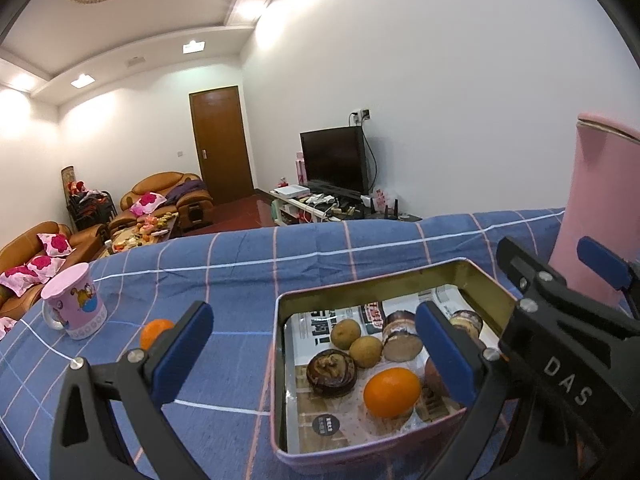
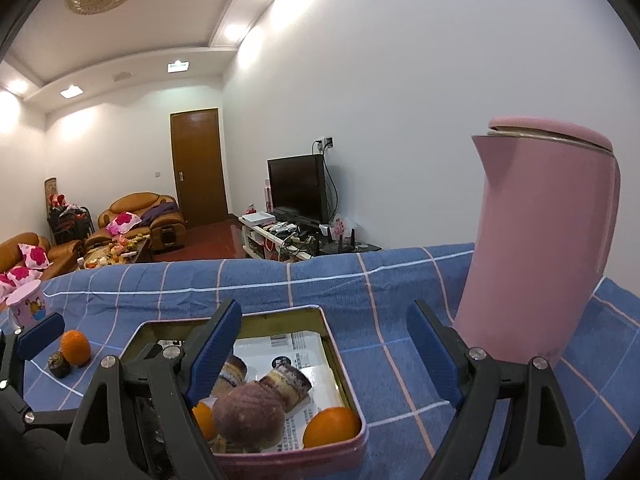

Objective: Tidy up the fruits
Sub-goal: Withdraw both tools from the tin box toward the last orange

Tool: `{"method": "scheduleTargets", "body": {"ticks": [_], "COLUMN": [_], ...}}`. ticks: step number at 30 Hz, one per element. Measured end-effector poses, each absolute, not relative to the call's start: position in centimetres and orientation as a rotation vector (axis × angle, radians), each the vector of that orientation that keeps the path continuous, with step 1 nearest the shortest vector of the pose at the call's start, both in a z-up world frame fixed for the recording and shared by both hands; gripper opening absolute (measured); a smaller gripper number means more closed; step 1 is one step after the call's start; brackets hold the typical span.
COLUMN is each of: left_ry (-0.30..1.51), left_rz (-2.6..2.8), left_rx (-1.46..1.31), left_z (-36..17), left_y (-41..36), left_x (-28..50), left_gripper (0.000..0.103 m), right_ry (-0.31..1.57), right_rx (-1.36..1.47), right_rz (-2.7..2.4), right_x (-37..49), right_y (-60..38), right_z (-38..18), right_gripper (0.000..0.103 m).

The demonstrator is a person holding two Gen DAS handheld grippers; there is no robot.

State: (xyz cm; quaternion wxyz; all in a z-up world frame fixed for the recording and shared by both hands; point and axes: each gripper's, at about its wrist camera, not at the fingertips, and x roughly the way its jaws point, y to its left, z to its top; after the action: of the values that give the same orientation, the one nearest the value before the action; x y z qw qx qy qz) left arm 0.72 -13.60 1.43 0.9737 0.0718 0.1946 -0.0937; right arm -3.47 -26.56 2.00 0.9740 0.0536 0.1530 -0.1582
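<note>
Tin (image 2: 344,364) holds fruit; kettle (image 2: 540,240) at its right, mug (image 1: 74,304) left.

Oranges (image 1: 392,392) lie in the open tin (image 1: 384,284); another orange (image 1: 154,332) lies outside.

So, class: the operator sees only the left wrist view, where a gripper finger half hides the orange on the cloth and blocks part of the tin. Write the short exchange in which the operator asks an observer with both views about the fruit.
Operator: Is anything next to the loose orange on the cloth?
Observer: Yes. The right wrist view shows a small dark cake close beside that orange, on its left.
Operator: I count one orange inside the tin. Are there more?
Observer: Yes. A second orange lies in the near right corner of the tin.
</note>
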Motion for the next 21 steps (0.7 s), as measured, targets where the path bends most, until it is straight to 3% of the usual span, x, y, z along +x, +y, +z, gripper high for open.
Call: {"method": "scheduleTargets", "body": {"ticks": [21], "left_ry": [0.405], "left_rz": [-0.213], "left_rx": [0.152], "left_z": [1.3], "left_y": [-10.6], "left_x": [-1.3], "left_gripper": [0.103], "right_ry": [0.320], "right_rx": [0.114], "right_rz": [-0.320], "right_x": [-5.1], "right_y": [-23.3], "right_z": [2.0], "right_gripper": [0.086]}}
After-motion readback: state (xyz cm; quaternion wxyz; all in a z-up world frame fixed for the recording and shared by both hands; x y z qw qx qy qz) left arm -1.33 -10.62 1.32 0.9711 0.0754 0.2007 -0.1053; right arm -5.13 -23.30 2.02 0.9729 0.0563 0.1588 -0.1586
